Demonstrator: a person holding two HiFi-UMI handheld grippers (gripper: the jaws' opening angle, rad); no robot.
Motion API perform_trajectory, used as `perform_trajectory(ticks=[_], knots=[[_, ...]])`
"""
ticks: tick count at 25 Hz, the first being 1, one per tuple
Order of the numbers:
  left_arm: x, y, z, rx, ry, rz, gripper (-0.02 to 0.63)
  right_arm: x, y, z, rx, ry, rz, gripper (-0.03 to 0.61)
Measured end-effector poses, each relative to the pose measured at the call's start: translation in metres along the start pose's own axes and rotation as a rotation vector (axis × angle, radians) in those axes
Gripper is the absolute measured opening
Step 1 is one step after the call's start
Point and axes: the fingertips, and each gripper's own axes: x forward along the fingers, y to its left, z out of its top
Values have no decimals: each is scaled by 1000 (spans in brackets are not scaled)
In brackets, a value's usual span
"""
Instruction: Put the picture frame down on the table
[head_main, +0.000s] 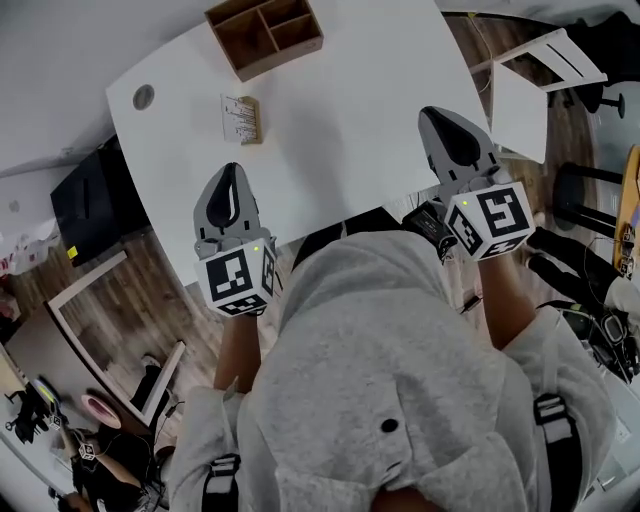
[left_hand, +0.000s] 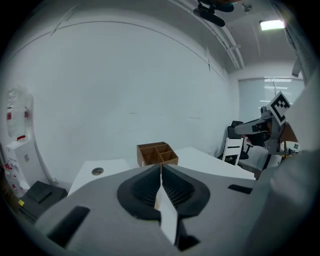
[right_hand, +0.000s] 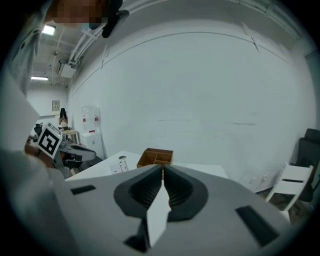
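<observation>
The picture frame (head_main: 241, 119) is small, with a white face and a wooden edge. It stands on the white table (head_main: 340, 130) near the far left, in front of the wooden organizer box (head_main: 265, 35). In the right gripper view the frame (right_hand: 120, 164) shows left of the box (right_hand: 156, 156). My left gripper (head_main: 233, 170) hovers over the table's near left edge, shut and empty, well short of the frame. My right gripper (head_main: 430, 112) is over the table's right side, also shut and empty. Both pairs of jaws meet tip to tip (left_hand: 160, 167) (right_hand: 162, 170).
A round cable hole (head_main: 144, 97) sits in the table's far left corner. A white chair (head_main: 545, 60) stands right of the table. A black case (head_main: 85, 200) and a white rectangular frame (head_main: 110, 330) are on the wooden floor at left.
</observation>
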Motion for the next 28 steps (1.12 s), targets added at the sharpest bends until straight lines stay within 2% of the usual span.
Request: perform_trajectory(ticks=[7,14,22,28], knots=[[-17,-7,30,12,-64,25,20,-36,-15,4,11,9,-8,31],[-42,-50,39,58,-73,30,20,-66,-28,-2,36,-34,-6,31],[-83,-116,27,89,-67,65,20,-129,-48,-39,63,-40,7,31],[-121,-148,8,91,-67,134,20,-177,-61,-67,71,-55,16,31]])
